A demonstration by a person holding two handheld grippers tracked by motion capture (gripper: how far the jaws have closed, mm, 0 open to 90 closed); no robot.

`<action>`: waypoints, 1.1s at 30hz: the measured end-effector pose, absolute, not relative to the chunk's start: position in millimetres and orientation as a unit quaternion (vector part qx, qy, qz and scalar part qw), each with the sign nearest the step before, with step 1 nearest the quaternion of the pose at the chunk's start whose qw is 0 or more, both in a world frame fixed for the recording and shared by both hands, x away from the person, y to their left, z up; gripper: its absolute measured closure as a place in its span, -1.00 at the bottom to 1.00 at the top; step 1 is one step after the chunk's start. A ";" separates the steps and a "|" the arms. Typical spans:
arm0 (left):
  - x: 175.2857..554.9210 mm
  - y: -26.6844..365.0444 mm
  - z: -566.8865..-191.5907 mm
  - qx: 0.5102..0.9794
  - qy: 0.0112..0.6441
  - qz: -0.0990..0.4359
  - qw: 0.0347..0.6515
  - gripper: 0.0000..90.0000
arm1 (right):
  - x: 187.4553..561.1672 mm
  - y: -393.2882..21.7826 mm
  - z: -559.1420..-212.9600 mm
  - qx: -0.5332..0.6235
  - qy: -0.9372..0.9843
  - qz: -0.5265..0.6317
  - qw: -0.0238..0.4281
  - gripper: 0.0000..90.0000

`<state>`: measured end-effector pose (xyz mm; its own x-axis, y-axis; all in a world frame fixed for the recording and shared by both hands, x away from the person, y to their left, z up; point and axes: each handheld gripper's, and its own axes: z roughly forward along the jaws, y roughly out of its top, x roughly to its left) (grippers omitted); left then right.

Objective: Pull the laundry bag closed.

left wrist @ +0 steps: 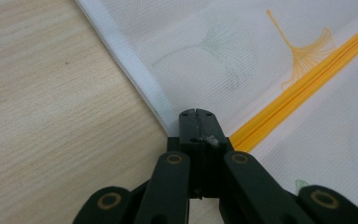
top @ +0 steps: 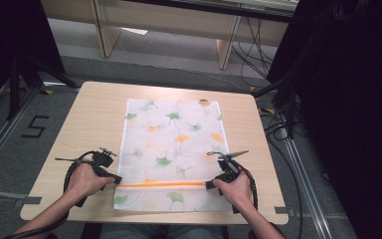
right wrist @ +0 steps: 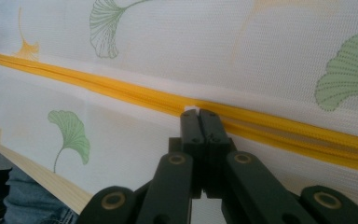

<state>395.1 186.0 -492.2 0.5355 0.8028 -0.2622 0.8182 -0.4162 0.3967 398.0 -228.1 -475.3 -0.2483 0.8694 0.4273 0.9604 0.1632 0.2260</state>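
Zipper (top: 161,184) runs left-right | bag (top: 171,144) long axis runs away

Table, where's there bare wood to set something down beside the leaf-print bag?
Bare wood runs down the table left of the leaf-print bag, along its right side, and in a narrow strip beyond its far edge. The near end is crowded: left tool and right tool at the orange zipper.

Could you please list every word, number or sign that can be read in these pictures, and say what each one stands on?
"5": a dark numeral marked on the grey floor left of the table, in the high view.
No other readable text: the mesh bag bears only green and orange leaf prints and an orange zipper, with no lettering, and neither the left gripper nor the right gripper bears a legible label.
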 end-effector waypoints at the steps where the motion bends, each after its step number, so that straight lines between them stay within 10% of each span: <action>1: 395.0 186.0 -492.2 0.841 0.482 -0.016 0.245 1.00 | 398.2 -229.2 -475.5 -0.603 -0.757 -0.233 0.097 1.00; 33: 394.9 186.1 -492.2 0.841 0.482 -0.016 0.245 1.00 | 393.7 -240.1 -469.4 -0.656 -0.712 -0.214 0.131 1.00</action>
